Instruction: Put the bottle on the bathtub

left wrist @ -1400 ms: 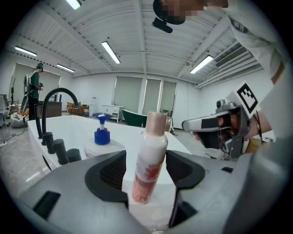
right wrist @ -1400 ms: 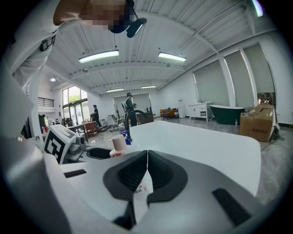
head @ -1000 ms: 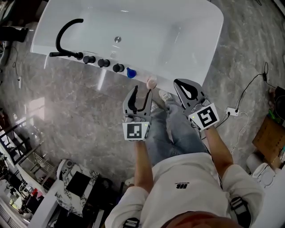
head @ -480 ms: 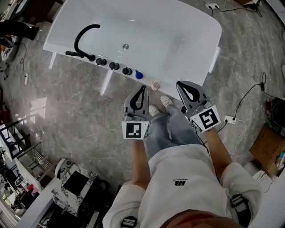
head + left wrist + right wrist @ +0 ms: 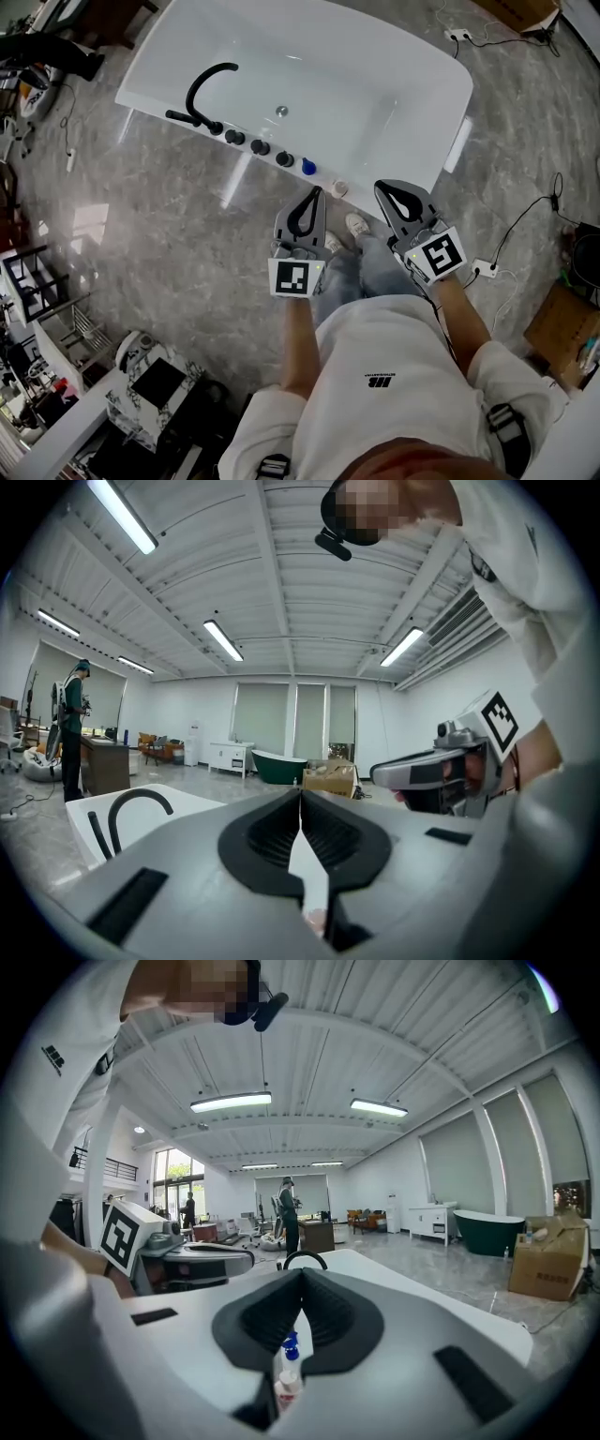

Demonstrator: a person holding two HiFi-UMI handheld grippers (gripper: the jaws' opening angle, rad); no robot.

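The white bathtub point(image 5: 375, 103) lies ahead of me with a black faucet point(image 5: 211, 89) and three black knobs on its near rim. A blue-topped bottle point(image 5: 307, 167) and a pinkish bottle point(image 5: 339, 188) stand on that rim beside the knobs. My left gripper point(image 5: 316, 191) is shut and empty, its tip just short of the pinkish bottle. My right gripper point(image 5: 387, 187) is shut and empty too, to the right of the bottles. Under the shut jaws in the right gripper view point(image 5: 300, 1275) both bottles point(image 5: 286, 1372) show. The left gripper view point(image 5: 300, 795) shows only a pink sliver.
Marble floor surrounds the tub. Cables and a power strip point(image 5: 486, 265) lie on the floor at the right, near a cardboard box point(image 5: 555, 323). A black-and-white patterned object point(image 5: 155, 384) stands at the lower left. A person point(image 5: 71, 728) stands beyond the tub.
The head view has shifted: the tub and bottles have slid right and look a little smaller. Both grippers stay shut and empty in front of me.
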